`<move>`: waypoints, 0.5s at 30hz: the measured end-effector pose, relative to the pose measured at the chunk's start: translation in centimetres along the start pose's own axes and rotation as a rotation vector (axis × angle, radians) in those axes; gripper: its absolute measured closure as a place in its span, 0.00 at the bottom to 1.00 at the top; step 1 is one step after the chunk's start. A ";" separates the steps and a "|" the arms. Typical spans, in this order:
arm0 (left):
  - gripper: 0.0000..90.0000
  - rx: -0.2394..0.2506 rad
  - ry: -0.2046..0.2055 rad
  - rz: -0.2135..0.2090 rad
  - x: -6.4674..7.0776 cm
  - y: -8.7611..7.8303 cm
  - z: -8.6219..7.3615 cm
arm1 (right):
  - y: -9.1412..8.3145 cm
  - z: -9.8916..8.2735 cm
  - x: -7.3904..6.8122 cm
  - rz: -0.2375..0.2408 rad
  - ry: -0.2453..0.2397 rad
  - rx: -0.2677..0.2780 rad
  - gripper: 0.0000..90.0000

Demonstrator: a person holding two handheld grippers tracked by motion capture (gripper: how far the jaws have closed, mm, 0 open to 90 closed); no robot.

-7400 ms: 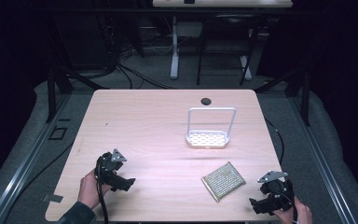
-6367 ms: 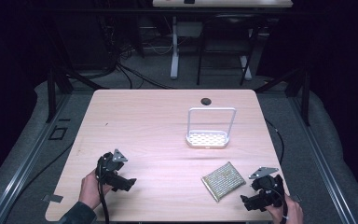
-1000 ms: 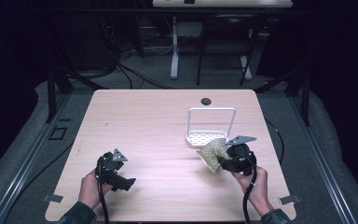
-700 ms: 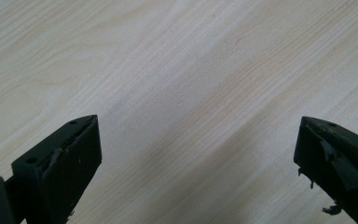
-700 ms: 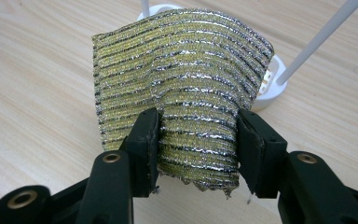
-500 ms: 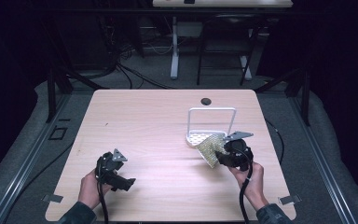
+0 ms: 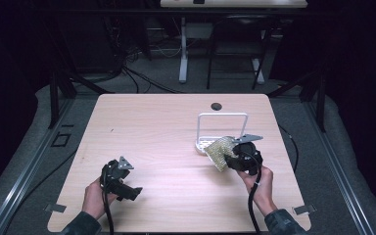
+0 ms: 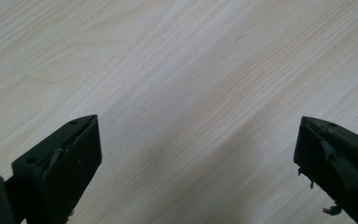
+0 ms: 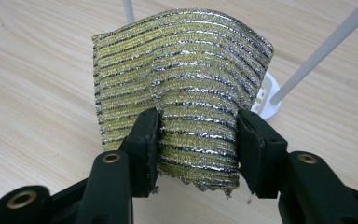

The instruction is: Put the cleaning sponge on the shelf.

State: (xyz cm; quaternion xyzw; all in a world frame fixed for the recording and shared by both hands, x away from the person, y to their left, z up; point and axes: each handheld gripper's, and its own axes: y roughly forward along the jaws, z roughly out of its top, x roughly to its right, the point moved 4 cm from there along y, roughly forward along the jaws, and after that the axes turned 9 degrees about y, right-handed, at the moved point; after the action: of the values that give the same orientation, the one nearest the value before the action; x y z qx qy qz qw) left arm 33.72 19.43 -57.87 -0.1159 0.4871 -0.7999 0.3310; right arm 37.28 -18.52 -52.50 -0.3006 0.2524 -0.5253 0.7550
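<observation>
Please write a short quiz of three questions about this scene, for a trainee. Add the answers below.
1. True or false: the right gripper is shut on the scouring pad.
2. How do the jaws of the left gripper stand? A) open, nothing between them B) shut on the pad C) shut on the rack
3. What stands on the table just behind the pad?

Key:
1. True; both jaws press the pad and buckle it between them.
2. A; bare wood shows between them.
3. The white rack, with an upright frame on a flat base.
</observation>
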 end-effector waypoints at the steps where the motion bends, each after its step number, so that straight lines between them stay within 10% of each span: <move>1: 0.01 0.000 0.000 -0.003 0.0 0.0 0.0 | 0.1 0.1 0.0 0.000 0.001 0.003 0.58; 15: 0.01 -0.001 0.003 -0.003 0.1 0.0 0.0 | 1.3 0.9 0.0 -0.018 0.039 0.013 0.58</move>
State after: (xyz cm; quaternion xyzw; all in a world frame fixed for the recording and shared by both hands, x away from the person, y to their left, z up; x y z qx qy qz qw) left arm 33.64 19.38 -57.89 -0.1153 0.4881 -0.8001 0.3290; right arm 38.70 -18.04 -52.80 -0.2874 0.2609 -0.5395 0.7472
